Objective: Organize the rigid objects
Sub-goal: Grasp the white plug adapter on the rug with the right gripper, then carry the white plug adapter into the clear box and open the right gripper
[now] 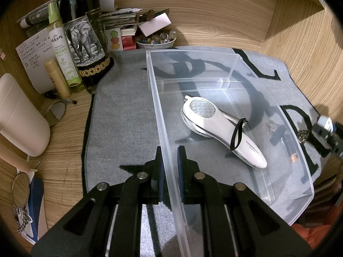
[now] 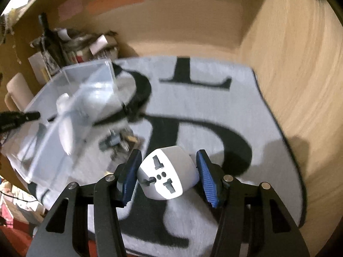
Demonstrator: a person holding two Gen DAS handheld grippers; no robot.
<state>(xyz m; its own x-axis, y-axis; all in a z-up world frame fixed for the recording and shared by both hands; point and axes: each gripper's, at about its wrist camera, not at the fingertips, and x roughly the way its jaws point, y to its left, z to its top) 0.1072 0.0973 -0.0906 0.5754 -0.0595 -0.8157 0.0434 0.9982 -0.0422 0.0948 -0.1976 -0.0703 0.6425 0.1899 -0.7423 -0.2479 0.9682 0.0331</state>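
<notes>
Clear plastic forms the storage box (image 1: 233, 98) that is seen resting on a grey felt mat (image 1: 124, 124) with large black letters, spread over a wood-grain counter (image 1: 64, 139) boxed in by wooden walls. The left tool (image 1: 170, 167) is seen pressed together on the box's near left wall, with one blue pad (image 1: 160, 171) outside the wall and the other inside it. Inside the box, a white handheld device (image 1: 223, 128) with a round faceted lens and a black loop strap is laid diagonally across the floor. Small dark objects are seen through the box's right wall, on the mat just beside it; what they are cannot be told. At the counter's back left corner, a dark wine bottle (image 1: 85, 32) with an elephant label, a green spray bottle (image 1: 62, 49), a pile of papers and a bowl of coloured stones (image 1: 155, 39) are gathered. In the right wrist view, which is blurred, a white and grey travel plug adapter (image 2: 166, 172) is seen on the mat toward its near edge, to the right of the box, sockets facing up. It lies between the blue pads of the right tool (image 2: 169, 176), whose jaws are spread; a gap is visible on the right side, while contact on the left side cannot be told.
</notes>
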